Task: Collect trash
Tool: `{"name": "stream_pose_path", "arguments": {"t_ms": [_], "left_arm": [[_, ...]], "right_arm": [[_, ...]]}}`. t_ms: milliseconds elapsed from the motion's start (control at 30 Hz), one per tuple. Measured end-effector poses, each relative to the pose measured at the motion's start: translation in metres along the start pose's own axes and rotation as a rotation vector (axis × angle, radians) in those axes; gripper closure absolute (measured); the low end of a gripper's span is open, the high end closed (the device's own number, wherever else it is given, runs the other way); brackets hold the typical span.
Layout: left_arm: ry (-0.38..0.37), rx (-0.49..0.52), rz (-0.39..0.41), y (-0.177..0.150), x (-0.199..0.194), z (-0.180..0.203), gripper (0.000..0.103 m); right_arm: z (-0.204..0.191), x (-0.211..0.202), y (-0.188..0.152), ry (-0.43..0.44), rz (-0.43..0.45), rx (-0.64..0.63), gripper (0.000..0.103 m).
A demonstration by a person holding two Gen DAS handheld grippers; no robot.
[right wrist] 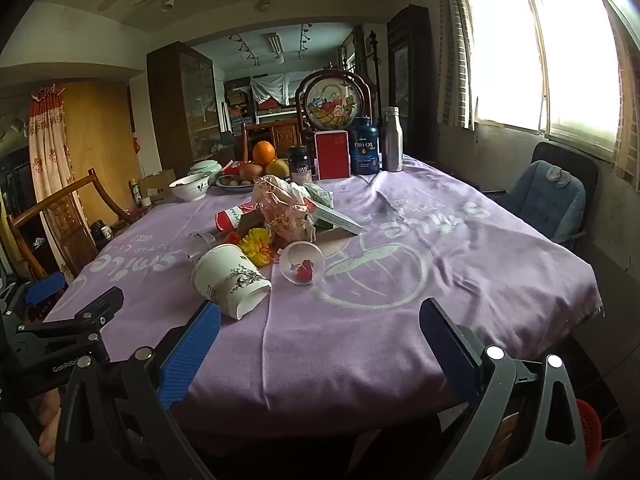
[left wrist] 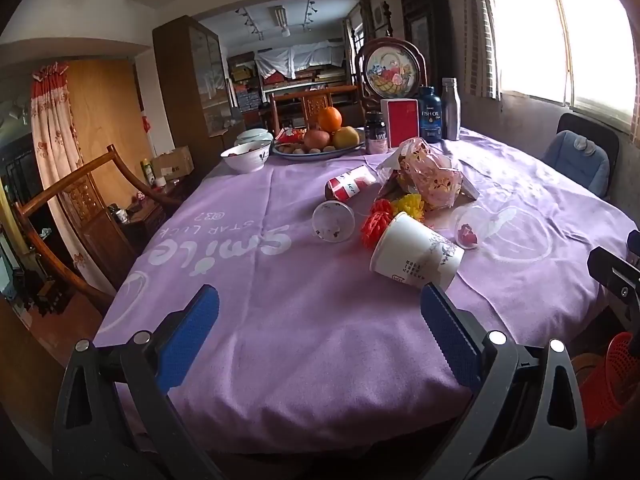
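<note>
From my right wrist camera I see the right gripper (right wrist: 320,320) gaping wide over the purple tablecloth (right wrist: 400,340), nothing between its blue pads (right wrist: 192,356). Ahead lies a tipped paper cup (right wrist: 230,280), beside it a clear plastic cup (right wrist: 302,262) and a crumpled wrapper pile (right wrist: 286,210)

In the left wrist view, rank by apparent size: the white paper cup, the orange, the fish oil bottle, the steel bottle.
1. white paper cup, though it lies nearest the camera, which enlarges it
2. steel bottle and fish oil bottle: too alike to rank; the steel one is taller, the other wider
3. orange, smallest
</note>
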State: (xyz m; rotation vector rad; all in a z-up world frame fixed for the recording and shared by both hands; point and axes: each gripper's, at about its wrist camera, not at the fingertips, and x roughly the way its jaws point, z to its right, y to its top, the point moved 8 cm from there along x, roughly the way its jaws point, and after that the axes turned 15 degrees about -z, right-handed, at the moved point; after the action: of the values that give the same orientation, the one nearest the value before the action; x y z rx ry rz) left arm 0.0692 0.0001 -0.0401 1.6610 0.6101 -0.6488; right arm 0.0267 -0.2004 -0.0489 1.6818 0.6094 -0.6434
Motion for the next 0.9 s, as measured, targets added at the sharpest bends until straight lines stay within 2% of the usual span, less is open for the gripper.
{"name": "stream_pose_path", "arguments": {"t_ms": [900], "left_arm": [[-0.001, -0.001, -0.001, -0.0012, 0.0003, -0.0001, 0.007]], "right_arm": [[-0.0015, -0.001, -0.0006, 0.002, -0.003, -0.001, 0.006]]}}
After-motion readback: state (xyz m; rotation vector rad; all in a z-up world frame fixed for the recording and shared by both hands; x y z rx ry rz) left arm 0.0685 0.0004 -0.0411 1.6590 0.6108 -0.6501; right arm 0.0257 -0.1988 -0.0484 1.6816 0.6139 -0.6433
